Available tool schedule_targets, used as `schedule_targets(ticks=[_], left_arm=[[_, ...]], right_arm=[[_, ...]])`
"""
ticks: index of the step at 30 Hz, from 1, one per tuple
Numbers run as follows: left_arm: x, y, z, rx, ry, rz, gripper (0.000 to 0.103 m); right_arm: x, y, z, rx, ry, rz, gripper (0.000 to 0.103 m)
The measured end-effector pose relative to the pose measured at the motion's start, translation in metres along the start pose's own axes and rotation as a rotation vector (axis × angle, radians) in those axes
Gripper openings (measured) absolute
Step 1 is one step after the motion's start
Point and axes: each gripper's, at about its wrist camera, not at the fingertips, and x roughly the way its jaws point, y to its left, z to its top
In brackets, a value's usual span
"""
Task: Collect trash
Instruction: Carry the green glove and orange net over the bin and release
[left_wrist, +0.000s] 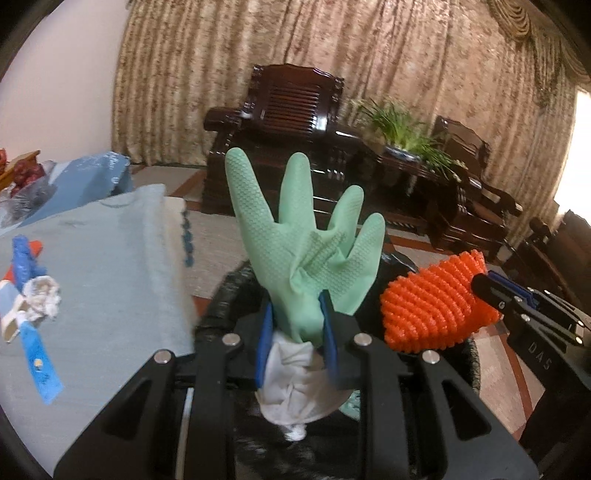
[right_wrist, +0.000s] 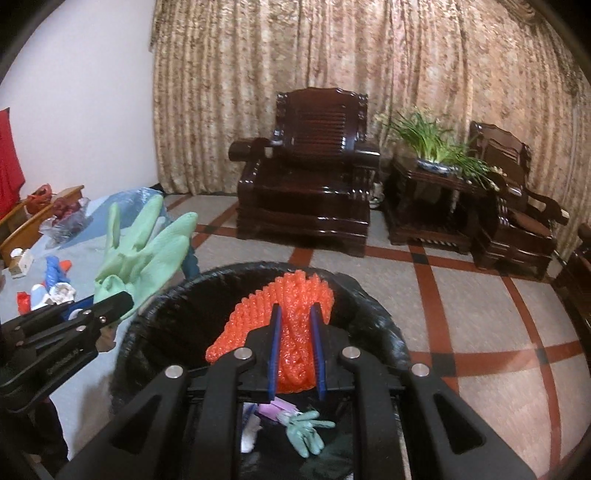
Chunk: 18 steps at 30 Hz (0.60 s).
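A gold-brown curtain (right_wrist: 369, 74) filled the far wall, with a dark wooden armchair (right_wrist: 306, 162) in front of it, a second armchair (right_wrist: 517, 206) to the right, and a side table (right_wrist: 428, 199) between them carrying a green plant (right_wrist: 432, 136). The floor (right_wrist: 480, 295) was pale with red bands.

On the left stood the table (left_wrist: 110, 277), covered in a light blue cloth, with scraps left on it: a blue wrapper (left_wrist: 35, 347) and a crumpled grey-white wad (left_wrist: 42, 295) touching it.

Near the cameras, just right of the table, sat a bin lined with a black bag (right_wrist: 369, 314). Inside it lay a small green glove (right_wrist: 306, 432) beside white and purple scraps.

The left gripper (left_wrist: 297, 343) was closed narrowly on the cuff of a green rubber glove (left_wrist: 306, 236), whose fingers stood upright; the glove's white lining bunched below the blue pads. It was held at the bin's left edge.

The right gripper (right_wrist: 297, 354) was clamped narrowly on an orange foam net (right_wrist: 280, 314), held over the open bin, just right of the glove.
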Motion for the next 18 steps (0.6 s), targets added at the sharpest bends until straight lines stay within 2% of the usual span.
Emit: schedule_targets(ticks=[7,11,14,15,16,17,18], left_arm=[[0.028,-0.012,-0.011,0.009,0.063,-0.066,0.028],[0.03,-0.005,-0.014,-0.008,0.061,-0.074,0.04],[0.027,0.002,-0.013,-0.014,0.047,-0.071,0.054],[0.025,0.005,-0.012,-0.017,0.039,-0.066,0.06],[0.023,0.009,-0.01,-0.02,0.027,-0.056,0.063],[0.02,0.012,-0.01,-0.021,0.016,-0.046,0.069],[0.017,0.016,-0.009,-0.022,0.007,-0.036,0.076]], right_arm=[[0.013,-0.023,-0.015,0.041,0.044,-0.028,0.016],[0.023,-0.028,-0.021,0.044,0.073,-0.036,0.021],[0.025,-0.03,-0.025,0.049,0.08,-0.042,0.026],[0.026,-0.03,-0.026,0.051,0.082,-0.045,0.034],[0.026,-0.03,-0.027,0.053,0.081,-0.049,0.048],[0.025,-0.03,-0.027,0.054,0.076,-0.055,0.055],[0.024,-0.029,-0.027,0.055,0.068,-0.064,0.067]])
